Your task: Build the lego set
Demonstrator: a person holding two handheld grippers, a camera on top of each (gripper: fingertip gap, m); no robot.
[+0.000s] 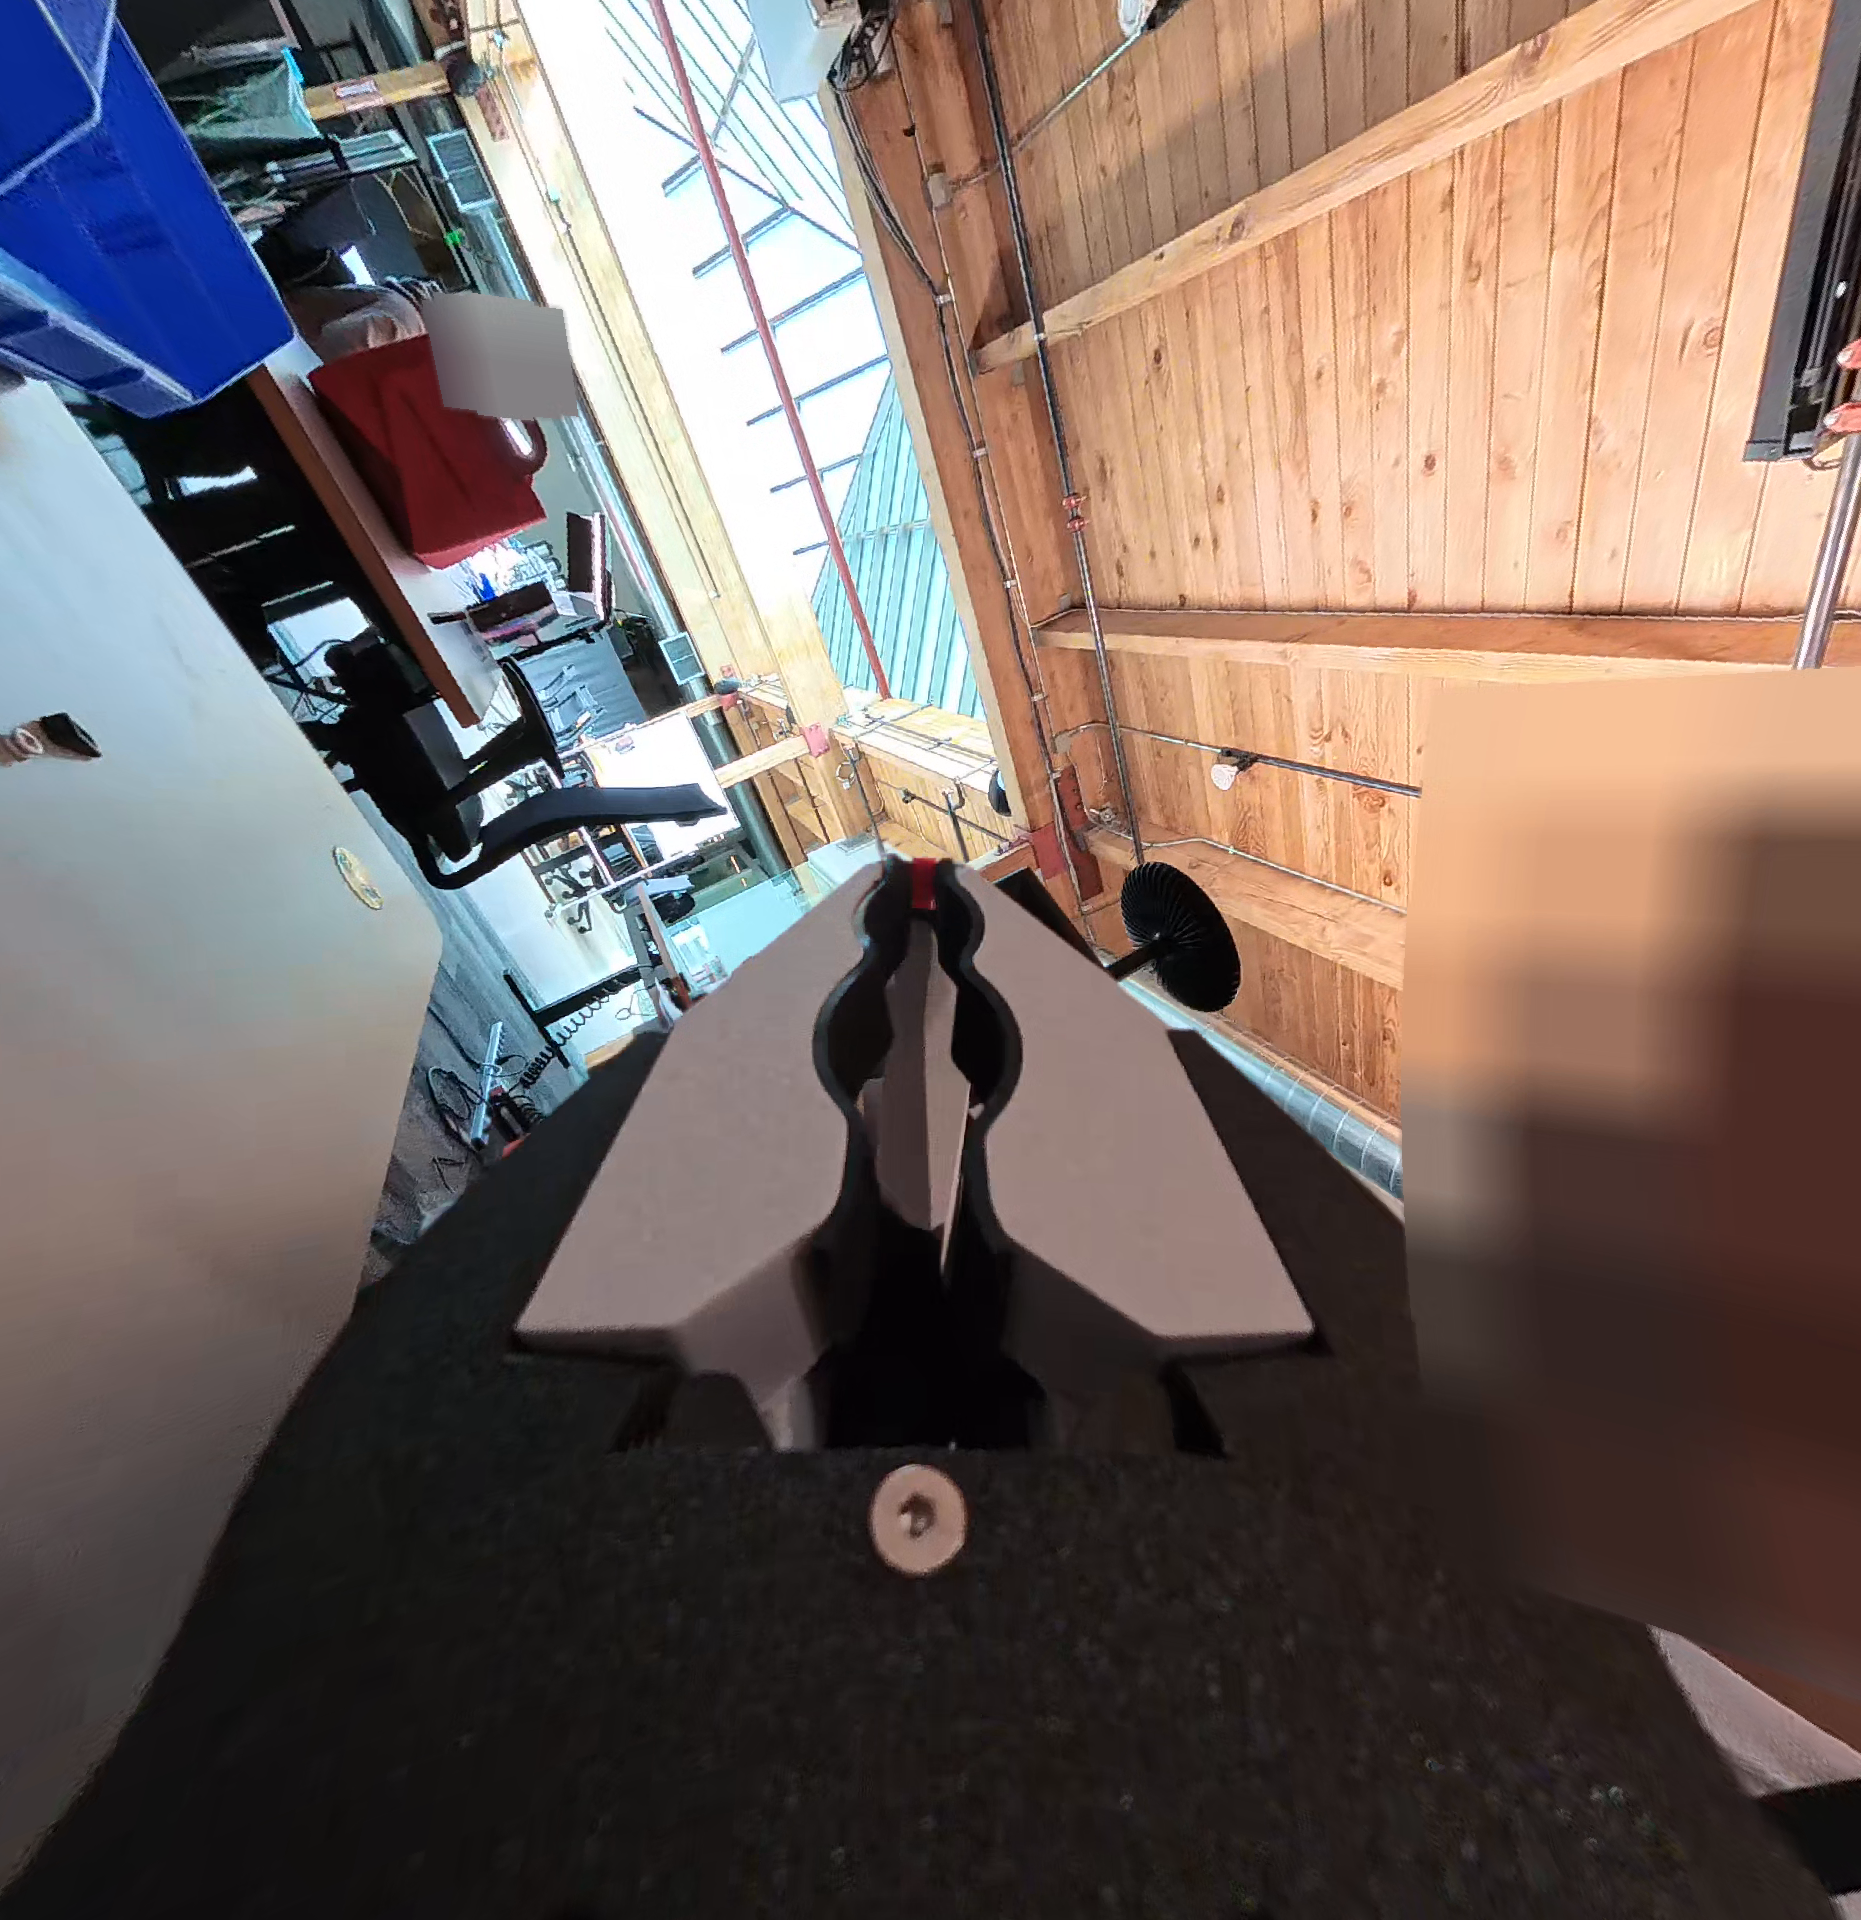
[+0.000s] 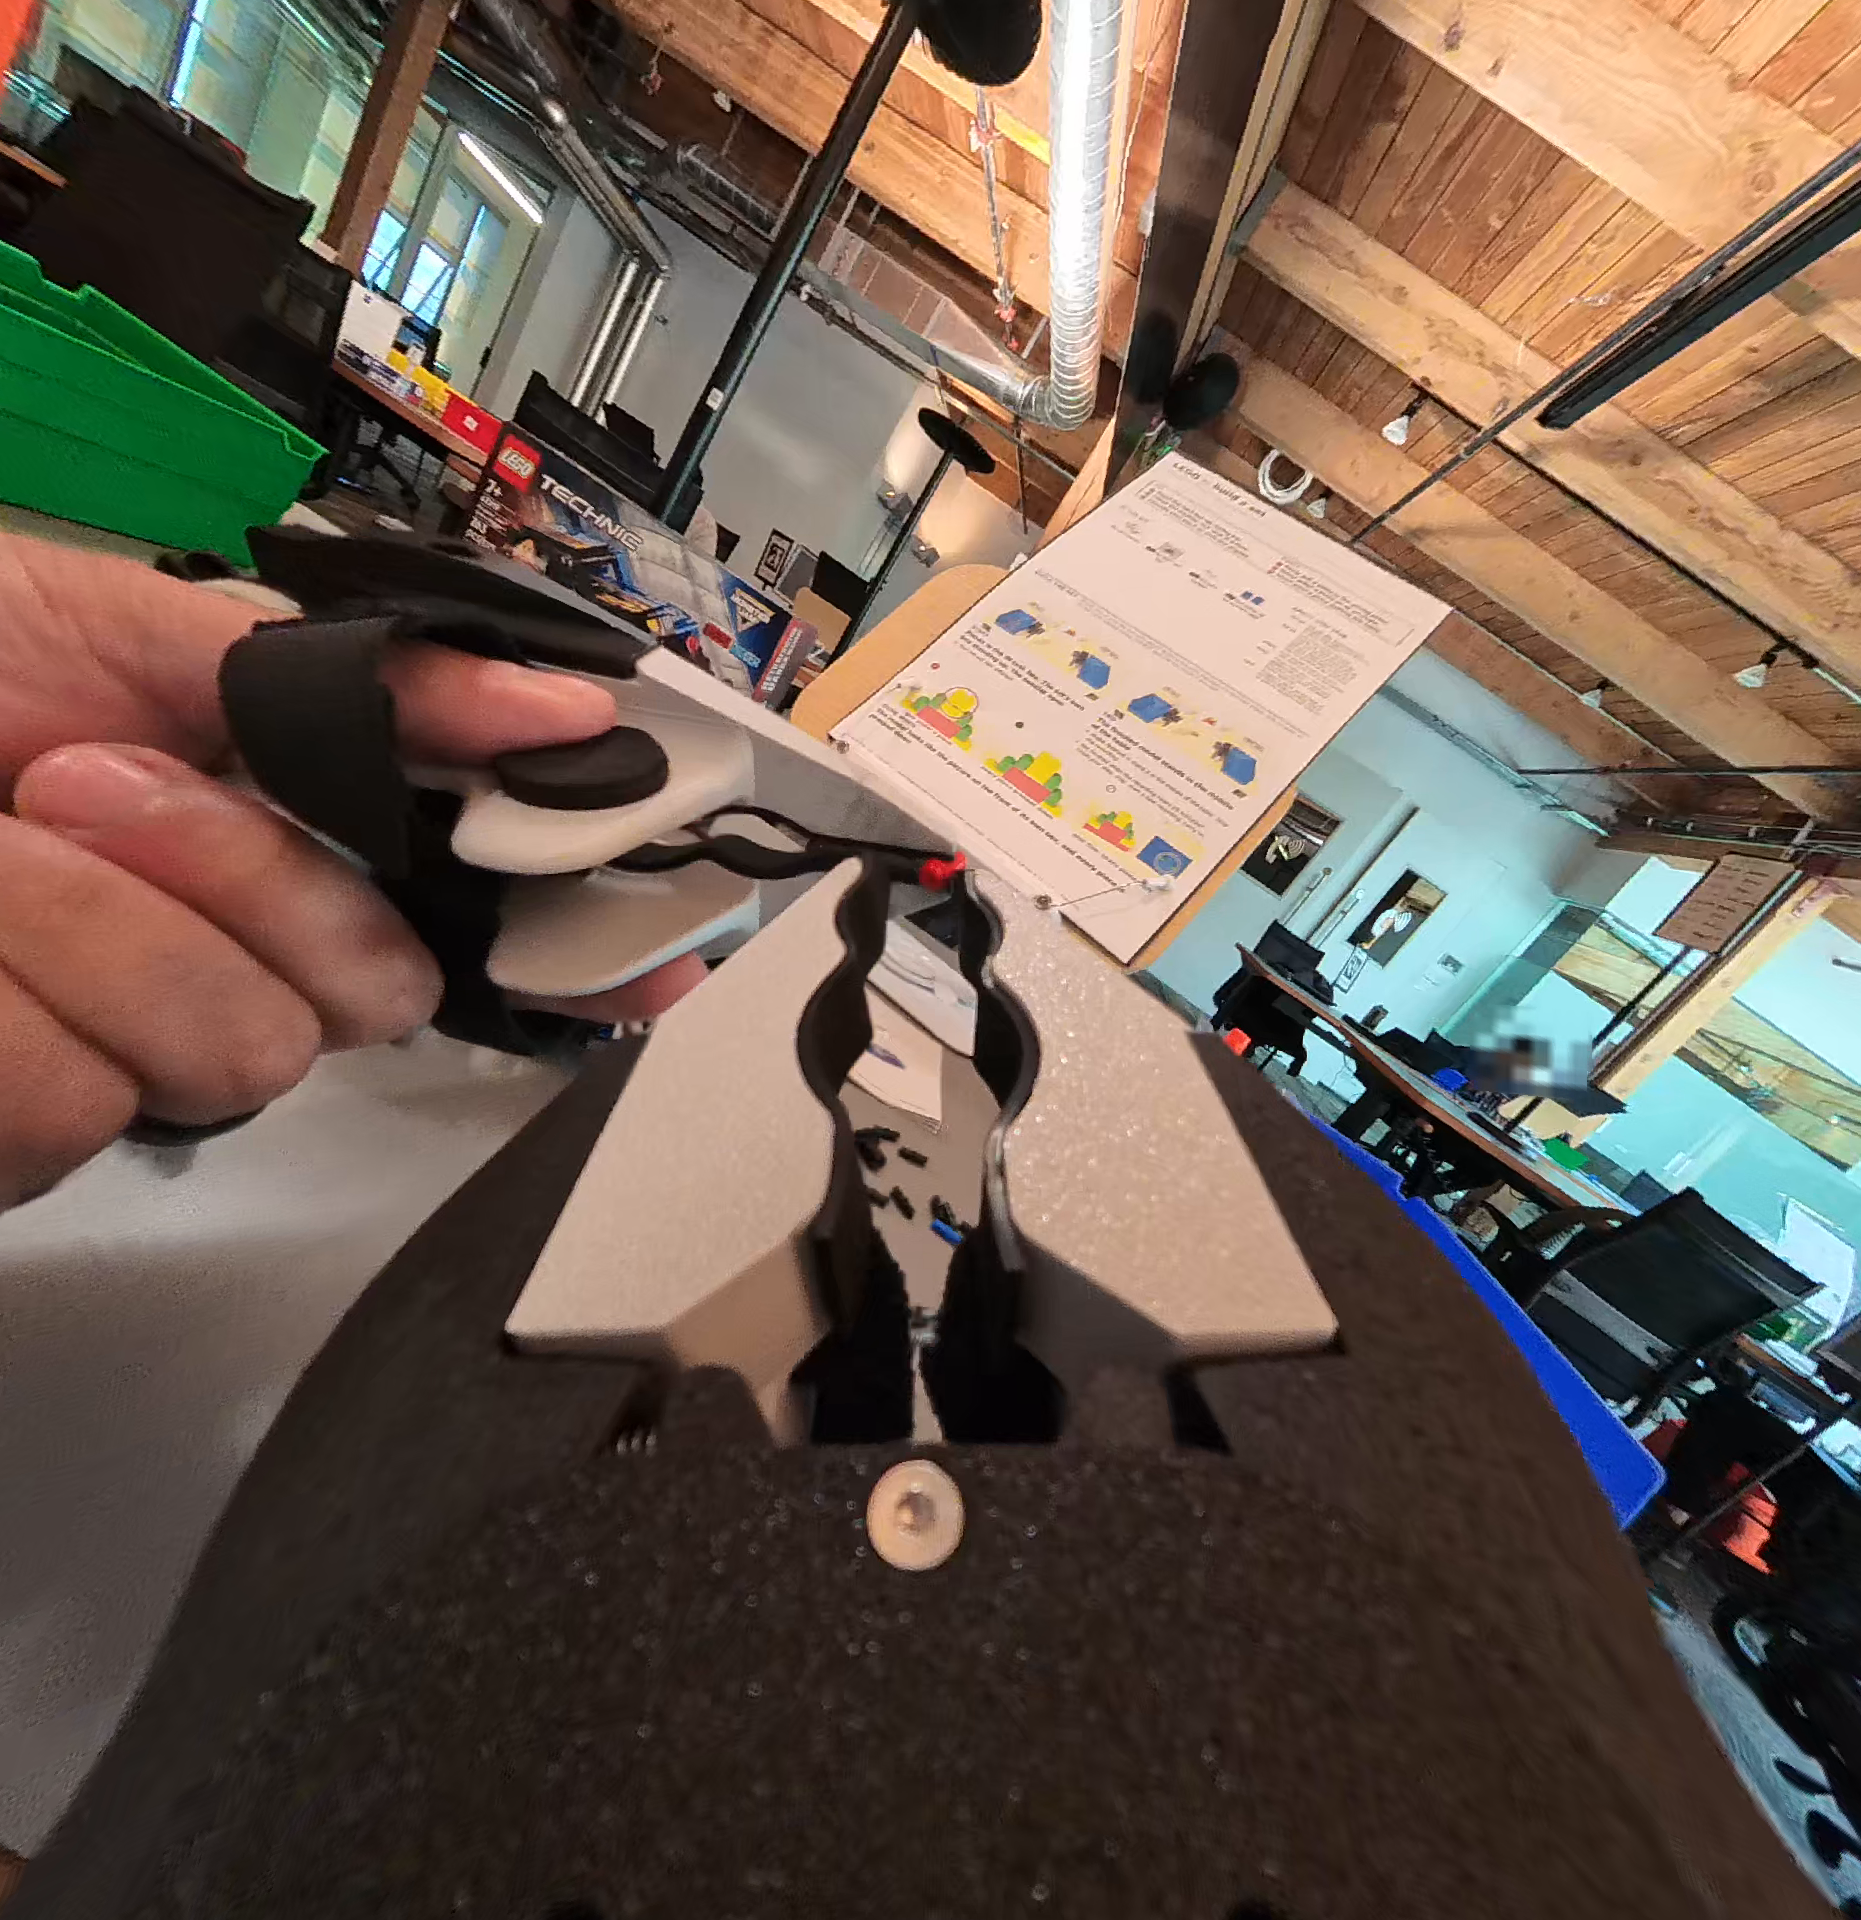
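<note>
In the left wrist view my left gripper (image 1: 920, 881) is shut on a small red lego piece (image 1: 922, 885) pinched at its very tips, and it points up toward the wooden ceiling. In the right wrist view the left gripper (image 2: 910, 860), held by a hand (image 2: 178, 914), reaches in from the left with the red piece (image 2: 941, 869) at its tips. My right gripper (image 2: 915, 875) stands narrowly open, its tips level with the red piece. I cannot tell whether they touch it. Several small black pieces (image 2: 890, 1143) and a blue pin (image 2: 947, 1232) lie on the white table below.
A lego box (image 2: 614, 561) and a propped instruction sheet (image 2: 1113, 707) stand behind. Green bins (image 2: 105, 416) sit at the far left and a blue bin (image 2: 1528, 1351) at the right, also seen in the left wrist view (image 1: 105, 208). The white table (image 1: 126, 987) fills the left.
</note>
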